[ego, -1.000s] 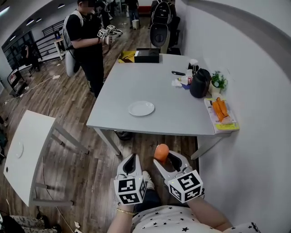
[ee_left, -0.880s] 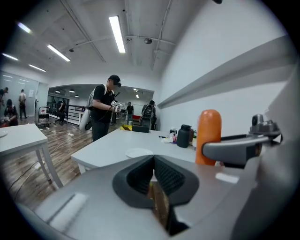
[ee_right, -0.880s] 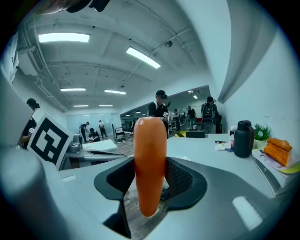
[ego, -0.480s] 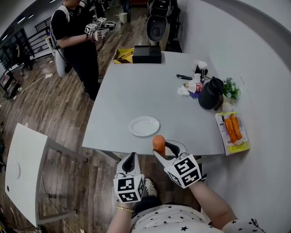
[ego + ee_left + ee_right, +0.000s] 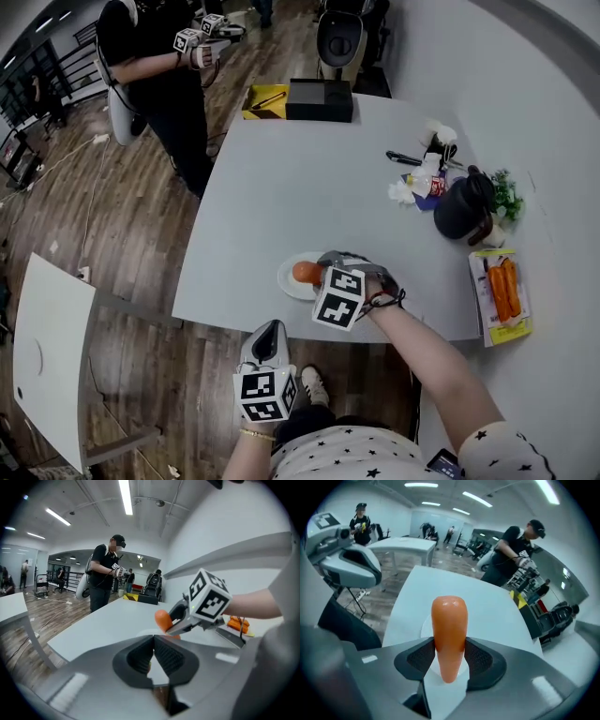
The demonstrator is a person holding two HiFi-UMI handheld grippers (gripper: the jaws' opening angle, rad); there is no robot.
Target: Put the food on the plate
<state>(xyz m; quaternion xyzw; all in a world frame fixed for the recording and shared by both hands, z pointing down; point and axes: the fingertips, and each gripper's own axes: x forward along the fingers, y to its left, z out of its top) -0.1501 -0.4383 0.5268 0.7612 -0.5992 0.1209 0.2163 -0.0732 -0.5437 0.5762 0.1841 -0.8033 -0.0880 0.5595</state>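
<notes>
My right gripper (image 5: 314, 270) is shut on an orange carrot (image 5: 306, 273) and holds it just over the white plate (image 5: 289, 283) near the front edge of the grey table (image 5: 309, 187). In the right gripper view the carrot (image 5: 449, 637) stands upright between both pads, with the plate (image 5: 426, 626) below it. My left gripper (image 5: 270, 336) hangs low in front of the table, off its edge, jaws shut on nothing. From the left gripper view the carrot (image 5: 164, 620) and the right gripper (image 5: 174, 622) show above the plate (image 5: 152, 633).
A tray with more carrots (image 5: 504, 290) lies at the table's right edge, beside a black kettle (image 5: 463, 205), a small plant (image 5: 506, 195) and small clutter. A black box (image 5: 319, 99) sits at the far edge. A person (image 5: 150, 66) with grippers stands at the far left; a white table (image 5: 42, 347) is on the left.
My right gripper has carried the carrot forward and up from below the table's front edge to over the plate. The left gripper has stayed put.
</notes>
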